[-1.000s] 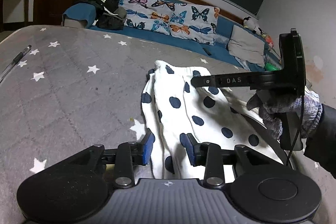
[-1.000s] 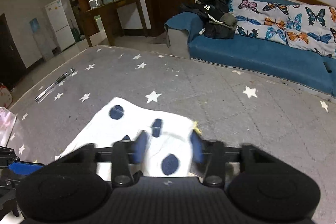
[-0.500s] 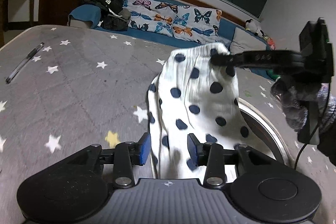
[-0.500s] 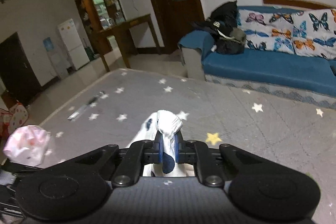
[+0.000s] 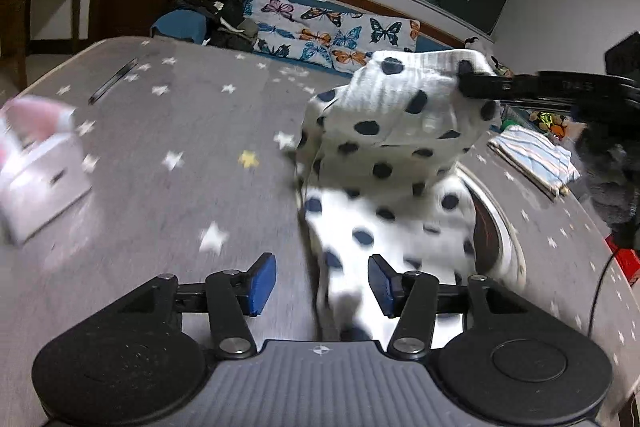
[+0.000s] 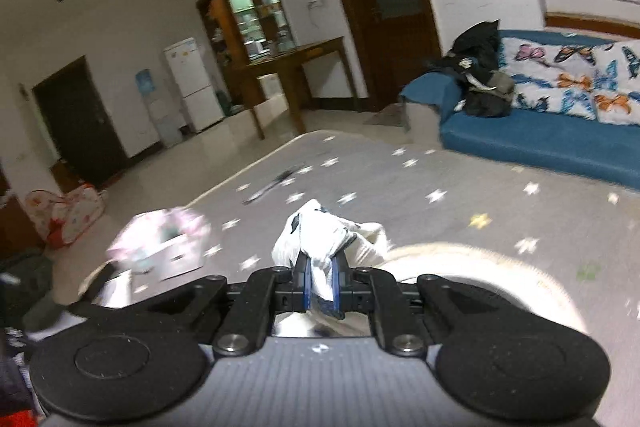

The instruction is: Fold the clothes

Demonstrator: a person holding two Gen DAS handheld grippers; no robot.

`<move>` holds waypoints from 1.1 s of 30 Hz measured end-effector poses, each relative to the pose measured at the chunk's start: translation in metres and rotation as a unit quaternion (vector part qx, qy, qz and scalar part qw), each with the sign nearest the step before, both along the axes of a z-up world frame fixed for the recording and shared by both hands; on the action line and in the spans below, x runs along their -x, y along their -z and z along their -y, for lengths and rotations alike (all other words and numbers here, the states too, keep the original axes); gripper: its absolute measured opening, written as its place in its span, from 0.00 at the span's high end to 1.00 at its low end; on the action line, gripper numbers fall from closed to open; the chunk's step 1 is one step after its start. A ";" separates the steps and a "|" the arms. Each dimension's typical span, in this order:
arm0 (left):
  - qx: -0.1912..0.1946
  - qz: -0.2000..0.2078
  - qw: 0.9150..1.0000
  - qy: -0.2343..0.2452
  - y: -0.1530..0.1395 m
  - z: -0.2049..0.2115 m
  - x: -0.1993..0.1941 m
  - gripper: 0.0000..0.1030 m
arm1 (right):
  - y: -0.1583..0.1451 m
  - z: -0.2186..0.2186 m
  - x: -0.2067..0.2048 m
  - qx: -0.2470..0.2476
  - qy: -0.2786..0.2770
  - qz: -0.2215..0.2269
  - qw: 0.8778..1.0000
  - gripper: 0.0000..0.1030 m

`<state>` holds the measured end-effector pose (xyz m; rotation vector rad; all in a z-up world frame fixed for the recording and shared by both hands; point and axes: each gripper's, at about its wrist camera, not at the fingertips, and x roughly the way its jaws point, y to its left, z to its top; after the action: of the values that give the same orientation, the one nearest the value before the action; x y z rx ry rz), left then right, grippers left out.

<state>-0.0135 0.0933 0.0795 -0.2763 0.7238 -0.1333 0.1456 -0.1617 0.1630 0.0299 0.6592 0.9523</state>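
The right tool (image 6: 322, 285) was clamped on a bunched edge of the white polka-dot garment (image 5: 396, 155), the cloth pinched between its blue pads (image 6: 305, 283). In the left wrist view the same tool (image 5: 466, 83) held that edge raised above the bench (image 5: 180, 187), which is covered in grey star-printed cloth. The rest of the garment hung down from the grip and trailed toward the left tool, its lower part lying against the rim of a round metal basin (image 5: 500, 239).

The left tool (image 5: 322, 283) stood wide apart, its jaws on either side of the garment's lower end with nothing gripped. That end was motion-blurred, so contact with the pads could not be confirmed.

A folded striped item (image 5: 532, 155) lay on the bench further off, well apart from the work. A white box with pink contents (image 5: 40, 179) stood at the left edge of the bench.

Assessment: the step in hand appeared to be lifting the garment by one edge, either to spread it flat or to carry that edge over in a fold; the views did not settle which. The next move would call for the left tool to secure the hanging lower end, so that the cloth is held taut between two points and kept clear of the basin rim.
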 end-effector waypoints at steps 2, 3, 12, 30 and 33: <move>0.003 -0.004 1.000 -0.007 0.002 -0.002 0.014 0.46 | -0.001 0.002 0.022 -0.001 -0.017 0.000 1.000 0.92; 0.004 -0.006 1.000 -0.010 0.003 -0.003 0.020 0.46 | -0.002 0.004 0.037 -0.004 -0.028 0.001 1.000 0.92; 0.023 -0.012 0.998 -0.051 0.013 -0.021 0.059 0.46 | 0.004 0.020 0.146 -0.002 -0.139 0.036 0.990 0.91; 0.038 0.031 0.998 -0.040 -0.011 -0.015 0.076 0.45 | 0.034 0.033 0.222 0.104 -0.221 0.068 0.967 0.62; 0.045 0.028 0.998 -0.034 -0.010 -0.011 0.078 0.46 | 0.034 0.025 0.218 0.104 -0.193 0.061 0.974 0.62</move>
<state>-0.0916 0.1042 0.0900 -0.3810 0.6522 -0.1098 -0.0720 -0.1871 0.1292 -0.3514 0.6592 1.2425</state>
